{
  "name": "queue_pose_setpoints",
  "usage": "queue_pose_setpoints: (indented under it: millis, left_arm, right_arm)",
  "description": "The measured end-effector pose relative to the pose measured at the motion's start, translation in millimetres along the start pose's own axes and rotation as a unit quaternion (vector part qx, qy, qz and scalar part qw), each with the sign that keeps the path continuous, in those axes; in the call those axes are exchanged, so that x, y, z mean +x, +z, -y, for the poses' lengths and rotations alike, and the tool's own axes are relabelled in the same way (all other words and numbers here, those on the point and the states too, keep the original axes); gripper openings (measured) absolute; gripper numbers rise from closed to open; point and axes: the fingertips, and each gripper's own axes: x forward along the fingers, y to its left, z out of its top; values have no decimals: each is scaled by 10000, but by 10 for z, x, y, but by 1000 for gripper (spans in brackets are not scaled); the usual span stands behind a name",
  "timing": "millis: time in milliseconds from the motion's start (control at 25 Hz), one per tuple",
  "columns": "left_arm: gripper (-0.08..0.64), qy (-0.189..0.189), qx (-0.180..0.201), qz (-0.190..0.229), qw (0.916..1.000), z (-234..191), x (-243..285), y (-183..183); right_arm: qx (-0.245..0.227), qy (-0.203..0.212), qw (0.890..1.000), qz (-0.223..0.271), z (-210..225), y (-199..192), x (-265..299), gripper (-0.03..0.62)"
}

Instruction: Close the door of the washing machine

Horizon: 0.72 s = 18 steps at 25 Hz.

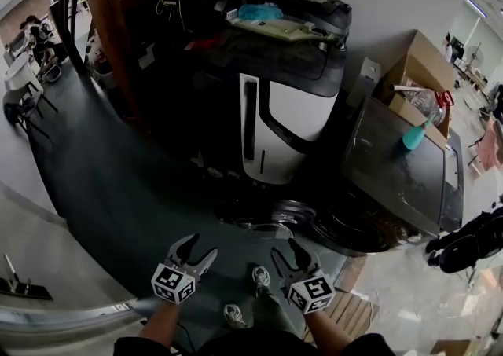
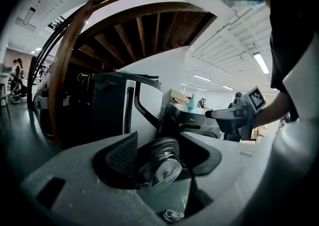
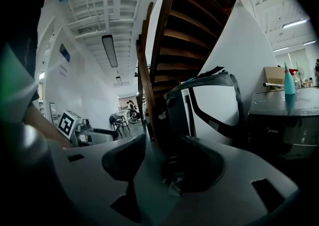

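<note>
The dark grey washing machine (image 1: 401,166) stands at the right of the head view with its round, chrome-rimmed door (image 1: 271,217) swung open low over the floor. My left gripper (image 1: 192,251) and right gripper (image 1: 287,256) hover side by side just short of that door, both open and holding nothing. In the left gripper view the door (image 2: 159,162) shows beyond the gap of the spread jaws of my left gripper (image 2: 159,145), apart from the pads. In the right gripper view my right gripper (image 3: 164,162) frames the dark door (image 3: 174,177) the same way.
A tall black-and-white appliance (image 1: 287,111) stands left of the washer. A teal bottle (image 1: 414,136) and a cardboard box (image 1: 420,71) rest on and behind the washer. A wooden stair post (image 1: 110,24) rises at back left. The person's shoes (image 1: 261,276) are between the grippers.
</note>
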Motion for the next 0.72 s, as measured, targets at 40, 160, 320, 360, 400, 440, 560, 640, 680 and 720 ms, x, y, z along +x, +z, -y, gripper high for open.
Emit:
queue_pose_setpoints:
  millis: [40, 160, 320, 360, 400, 440, 560, 640, 680, 720]
  left_arm:
    - [255, -22, 15, -73, 10000, -32, 131, -56]
    - [255, -141, 89, -416, 9990, -108, 543, -245]
    - [253, -315, 232, -819, 9959, -272, 1080, -416]
    - [253, -360, 288, -888, 9950, -313, 1204, -450]
    - [253, -411, 348, -945, 9941, -351, 1321, -482]
    - [253, -466, 399, -994, 9932, -385, 1427, -515]
    - [255, -642, 507, -1163, 9898, -481, 1713, -623]
    - [256, -773, 614, -1327, 9862, -534, 1905, -716]
    - [258, -833, 667, -1415, 9842, -558, 2000, -768]
    - [259, -884, 710, -1498, 9822, -584, 2093, -819]
  right_arm:
    - [5, 29, 10000, -58, 78, -32, 50, 198]
    - [13, 121, 9995, -276, 303, -103, 184, 198]
    - [33, 248, 9981, -562, 581, -175, 413, 198]
    - [65, 244, 9981, -567, 664, -221, 465, 198]
    - [98, 223, 9980, -592, 739, -263, 510, 198]
    - [115, 189, 9977, -640, 804, -299, 547, 198]
    - [183, 117, 9971, -723, 955, -408, 647, 198]
    - [289, 121, 9963, -795, 1029, -472, 705, 198]
    - [339, 138, 9956, -858, 1056, -496, 726, 198]
    - [365, 157, 9951, -907, 1083, -520, 744, 198]
